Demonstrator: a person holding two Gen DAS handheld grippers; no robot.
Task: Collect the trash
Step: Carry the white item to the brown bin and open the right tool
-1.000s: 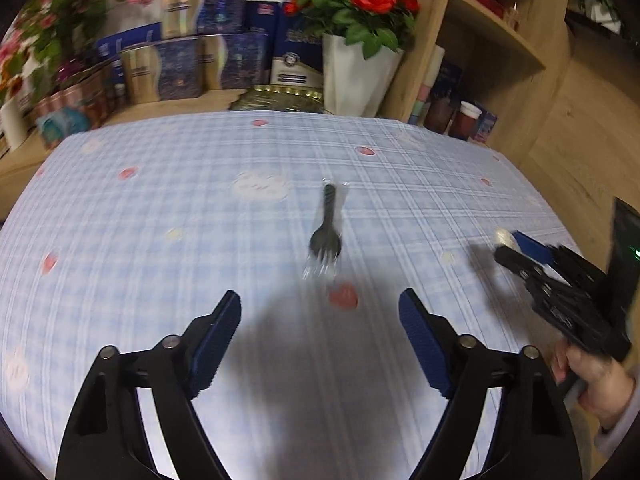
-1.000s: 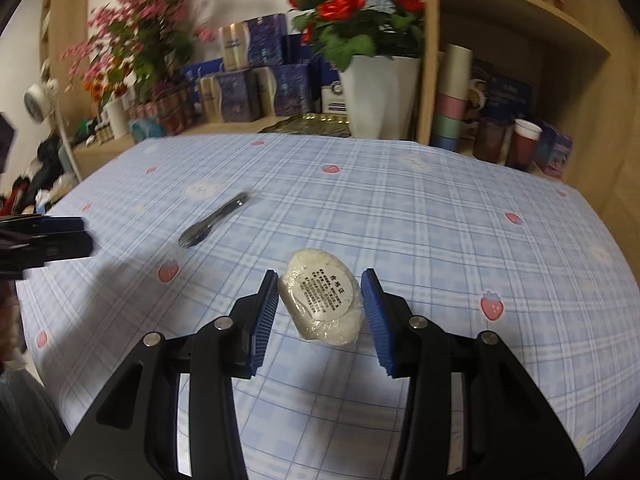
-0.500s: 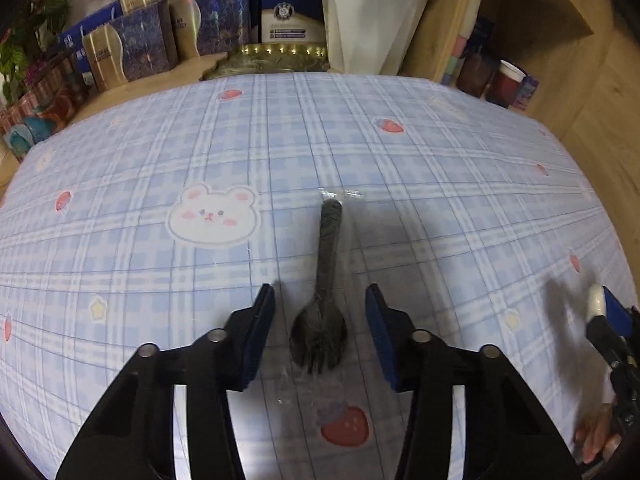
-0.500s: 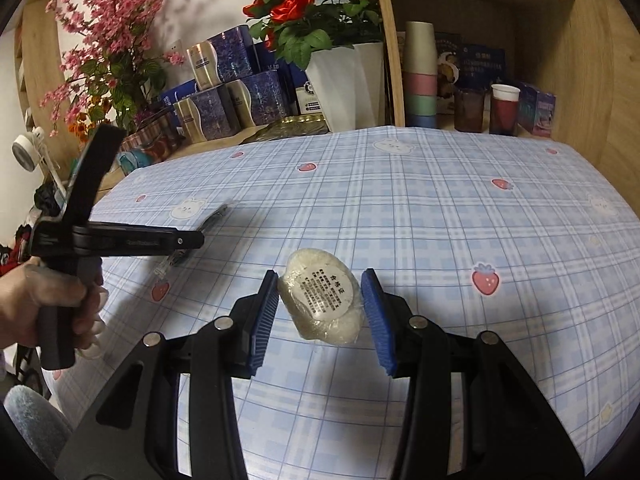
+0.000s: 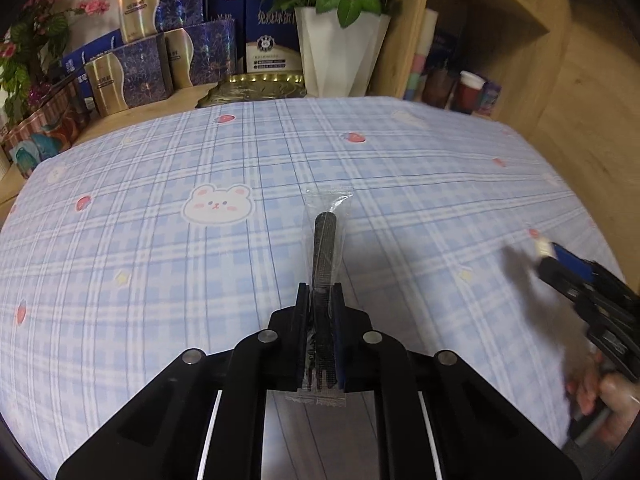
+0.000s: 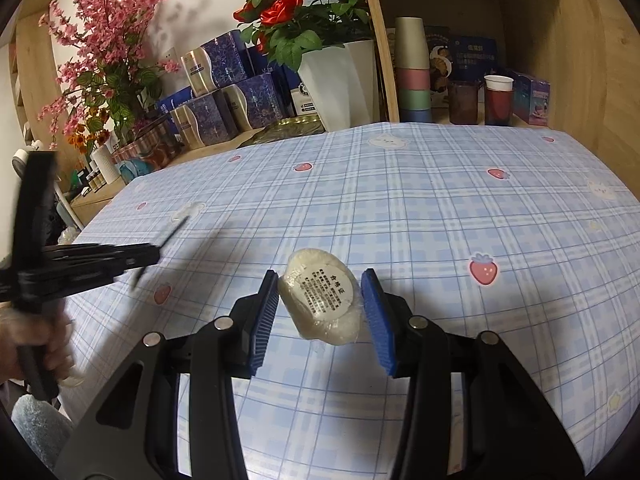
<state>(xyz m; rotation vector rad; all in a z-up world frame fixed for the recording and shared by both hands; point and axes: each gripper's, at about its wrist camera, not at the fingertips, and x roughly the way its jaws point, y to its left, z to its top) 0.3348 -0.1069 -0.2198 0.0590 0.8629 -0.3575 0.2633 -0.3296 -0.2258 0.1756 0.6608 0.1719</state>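
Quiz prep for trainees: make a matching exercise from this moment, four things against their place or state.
1. wrapped black fork
2. white round packet
3. red roses
4. stacked cups

A. in the white pot
B. on the shelf
C. clamped in the left gripper
D. between the right gripper pads

Pairs: 1-C, 2-D, 3-A, 4-B
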